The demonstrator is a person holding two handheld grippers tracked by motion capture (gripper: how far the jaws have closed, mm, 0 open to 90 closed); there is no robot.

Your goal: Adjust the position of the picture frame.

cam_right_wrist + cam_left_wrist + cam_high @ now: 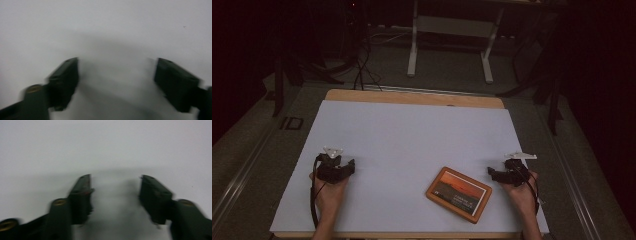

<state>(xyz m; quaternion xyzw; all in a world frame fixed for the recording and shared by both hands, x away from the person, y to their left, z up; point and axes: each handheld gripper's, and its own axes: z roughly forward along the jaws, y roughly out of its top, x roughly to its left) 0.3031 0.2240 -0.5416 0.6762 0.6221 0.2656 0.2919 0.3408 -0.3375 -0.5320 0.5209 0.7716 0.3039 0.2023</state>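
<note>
Nothing looks handled yet: the flat wood-framed rectangular picture with an orange sunset print (458,194) is lying untouched at five o'clock on the white-covered table (412,135). The left gripper (343,168) and the right gripper (498,175) are hovering with jaws spread, empty, the right just beside the frame.

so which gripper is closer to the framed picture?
Right. The right gripper sits just off the framed picture's right end, jaws open. The left gripper is far across the white sheet, also open.
</note>
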